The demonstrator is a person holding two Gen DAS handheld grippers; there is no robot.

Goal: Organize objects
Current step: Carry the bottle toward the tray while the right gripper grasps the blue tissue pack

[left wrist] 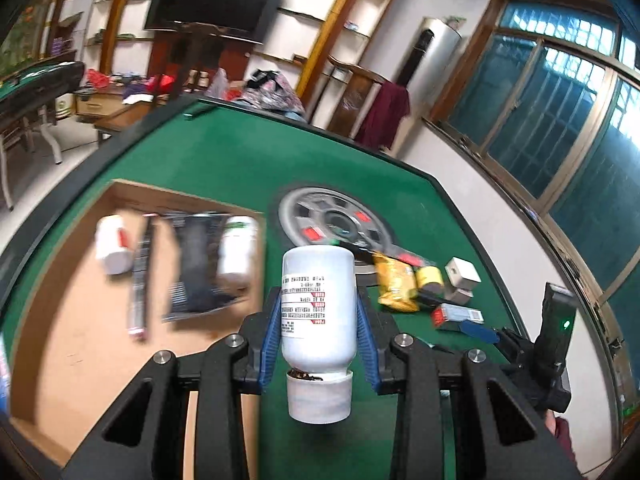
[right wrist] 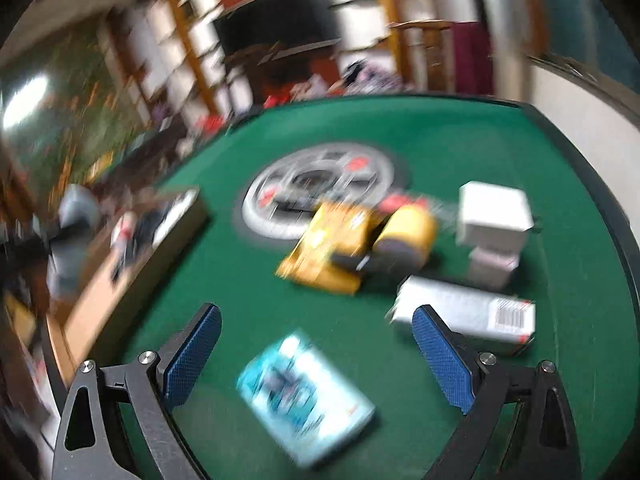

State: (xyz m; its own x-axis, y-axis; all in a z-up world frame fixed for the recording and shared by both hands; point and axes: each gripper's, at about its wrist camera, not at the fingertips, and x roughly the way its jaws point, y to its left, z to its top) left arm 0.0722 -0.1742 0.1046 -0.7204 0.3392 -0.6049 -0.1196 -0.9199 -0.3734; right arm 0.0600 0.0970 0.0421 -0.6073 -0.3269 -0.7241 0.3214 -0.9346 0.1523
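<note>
Left wrist view shows our left hand-held gripper [left wrist: 318, 312] clenched on one white bottle [left wrist: 318, 304], blue pads pressing its sides, the cap toward the camera and the bottle lifted above the green table [left wrist: 224, 160]. At ten o'clock from it lies one shallow cardboard box [left wrist: 52, 320]; inside we count two white bottles [left wrist: 114, 244], one at its far left and one at its far right, with two dark flat packs between them, all blurred. At twelve o'clock sits one round silver dial [left wrist: 332, 220] set in the table. At two to three o'clock we count one yellow pouch [left wrist: 394, 280], one yellow roll [left wrist: 429, 276] touching it, two small white boxes [left wrist: 462, 270] stacked, and one long carton [left wrist: 458, 314] nearer us. Our right hand-held gripper's body shows at four o'clock.

Right wrist view, heavily blurred, shows our right hand-held gripper [right wrist: 316, 354] released, its two pads [right wrist: 192, 354] spread wide over the table with nothing pressed between them. One pale blue packet [right wrist: 304, 392] lies on the felt below the gap, toward six o'clock. The carton sits just behind the right pad at three o'clock, the pouch and roll at twelve, the two white boxes at two.
</note>
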